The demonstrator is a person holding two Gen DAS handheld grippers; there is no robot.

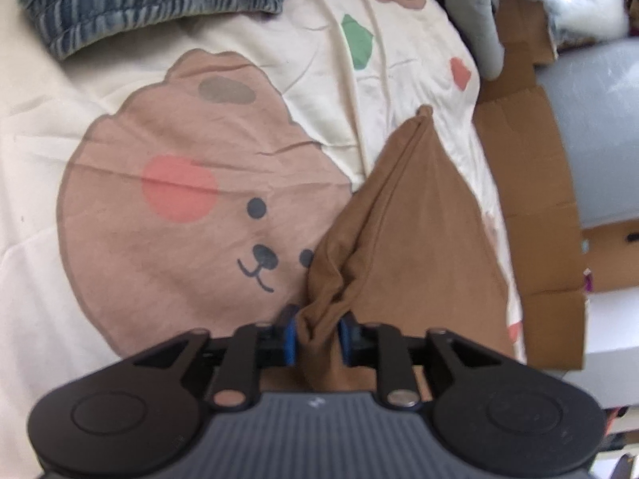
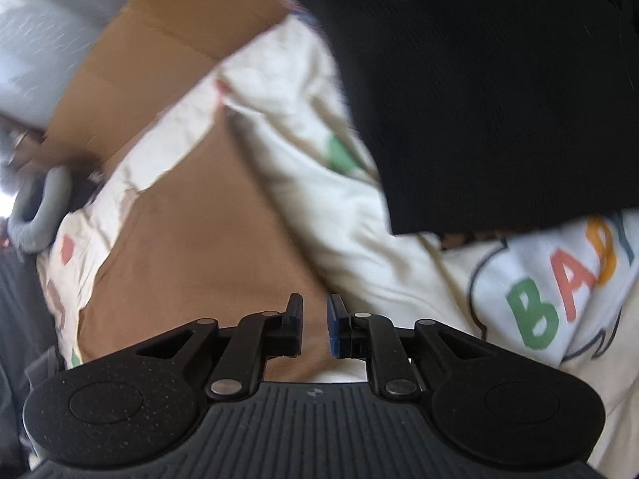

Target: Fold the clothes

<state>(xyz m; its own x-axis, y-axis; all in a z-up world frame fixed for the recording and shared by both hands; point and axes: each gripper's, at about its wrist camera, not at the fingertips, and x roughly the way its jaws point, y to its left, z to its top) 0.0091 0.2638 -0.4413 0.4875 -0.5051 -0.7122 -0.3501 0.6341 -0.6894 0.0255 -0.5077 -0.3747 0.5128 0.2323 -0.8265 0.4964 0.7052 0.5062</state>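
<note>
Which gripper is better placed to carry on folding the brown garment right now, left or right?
Left. The left gripper has a bunched fold of the brown garment between its pads. The right gripper hangs over the same cloth with nothing in its narrow gap.

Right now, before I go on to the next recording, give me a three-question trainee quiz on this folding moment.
1. True or false: brown fabric sits bunched between the left gripper's jaws.
2. Which garment lies at the top left of the left wrist view? A) blue-grey ribbed garment B) yellow raincoat C) red scarf
3. Fill in: the brown cloth lies on a cream sheet printed with a ____ face.

Key: 1 true; 2 A; 3 bear
</note>
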